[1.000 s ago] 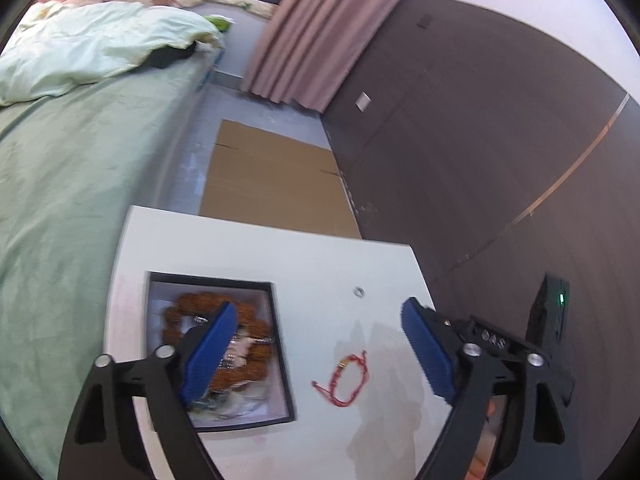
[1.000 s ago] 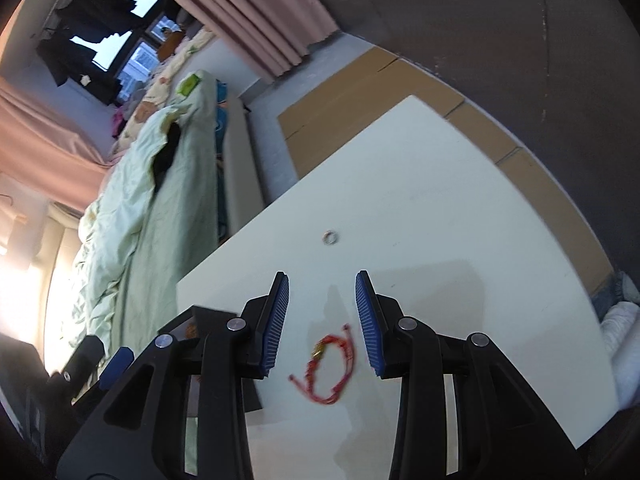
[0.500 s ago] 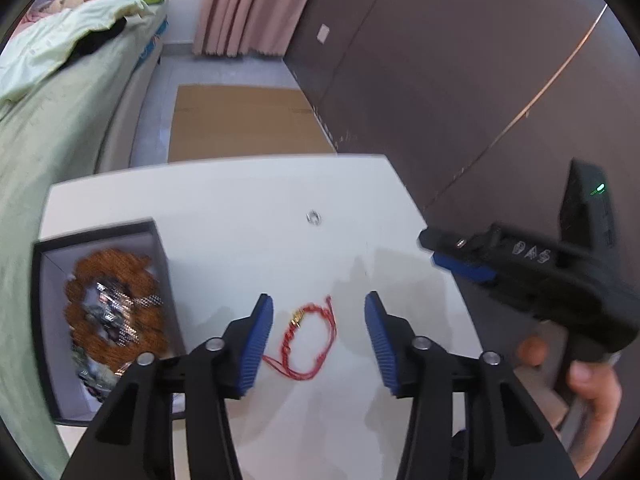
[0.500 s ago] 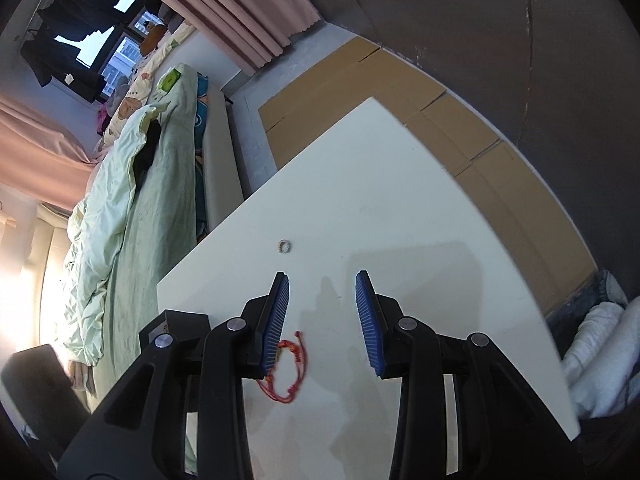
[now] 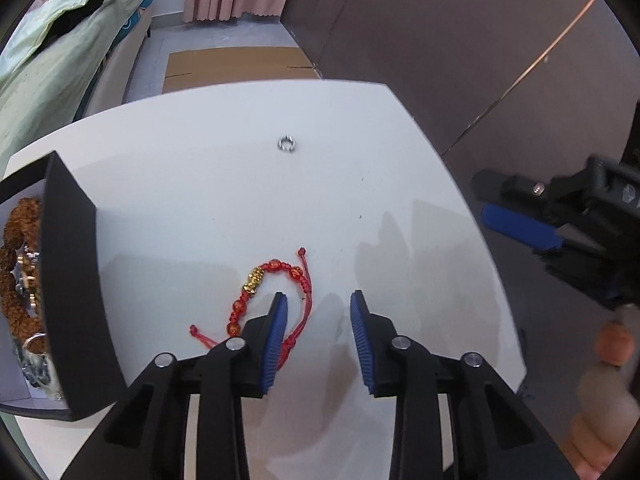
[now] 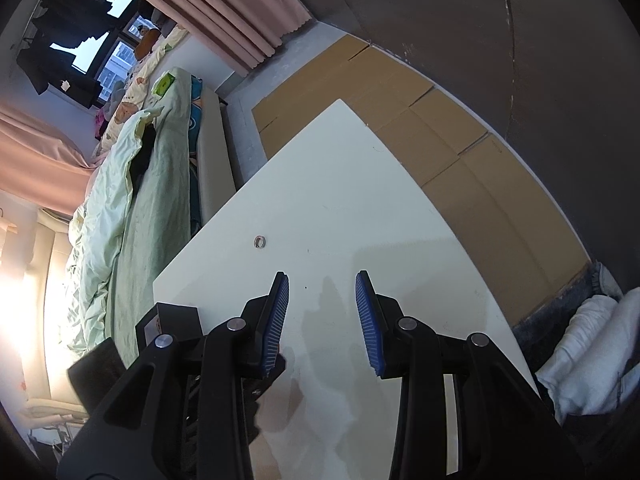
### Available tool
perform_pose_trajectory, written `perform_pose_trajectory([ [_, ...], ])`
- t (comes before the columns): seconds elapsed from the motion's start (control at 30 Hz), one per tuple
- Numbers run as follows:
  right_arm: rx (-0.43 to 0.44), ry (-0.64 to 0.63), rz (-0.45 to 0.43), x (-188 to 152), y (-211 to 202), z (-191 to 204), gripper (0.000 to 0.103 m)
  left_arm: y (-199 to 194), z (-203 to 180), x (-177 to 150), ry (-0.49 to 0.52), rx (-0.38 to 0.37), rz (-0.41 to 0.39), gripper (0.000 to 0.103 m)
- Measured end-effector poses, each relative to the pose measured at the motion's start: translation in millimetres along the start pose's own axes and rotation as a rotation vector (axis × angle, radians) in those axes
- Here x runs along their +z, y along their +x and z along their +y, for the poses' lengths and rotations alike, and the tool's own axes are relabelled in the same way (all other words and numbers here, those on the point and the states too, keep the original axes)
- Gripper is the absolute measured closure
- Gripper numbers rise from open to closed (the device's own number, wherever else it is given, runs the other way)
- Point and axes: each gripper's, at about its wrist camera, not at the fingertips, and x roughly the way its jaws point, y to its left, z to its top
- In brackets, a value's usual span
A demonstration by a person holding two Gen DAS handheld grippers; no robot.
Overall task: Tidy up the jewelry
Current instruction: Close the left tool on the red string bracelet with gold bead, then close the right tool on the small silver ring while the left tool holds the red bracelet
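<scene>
Left gripper (image 5: 318,300) brought down over red bracelet (image 5: 272,292) since half-second ago, jaws part-open, empty; pickup judged next. Right gripper (image 6: 322,280) withdrawn, jaws apart, nothing held.

Colours and patterns: white table, red and gold jewelry.
Table (image 5: 224,184) plain white. Bracelet (image 5: 272,296), lower centre: red cord, red beads, one gold charm. Ring (image 5: 287,144), upper centre: silver. Box (image 5: 76,292), left edge: black walls, brown bead string (image 5: 16,256) inside. Left gripper (image 5: 318,320) and right gripper (image 6: 322,308): black frames, blue ribbed pads. Bedding (image 6: 120,200), left: pale green. Curtains (image 6: 244,12), top: pink.
</scene>
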Motion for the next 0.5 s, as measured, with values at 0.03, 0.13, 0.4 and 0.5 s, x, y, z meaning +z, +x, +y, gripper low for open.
perform_pose_trajectory([
  [0.03, -0.003, -0.002, 0.002, 1, 2, 1, 0.067, 1, -3, -1, 0.018, 0.026, -0.01, 0.085],
  [0.13, -0.011, -0.024, 0.011, 0, 10, 8, 0.067, 3, 2, 1, 0.002, 0.024, -0.014, 0.103],
  [0.4, -0.041, -0.144, 0.019, 0, 38, 45, 0.067, -32, 21, 22, -0.032, 0.02, -0.123, 0.103],
  [0.5, -0.058, -0.163, 0.017, 2, 50, 54, 0.067, -47, 35, 30, -0.068, 0.007, -0.156, 0.103],
])
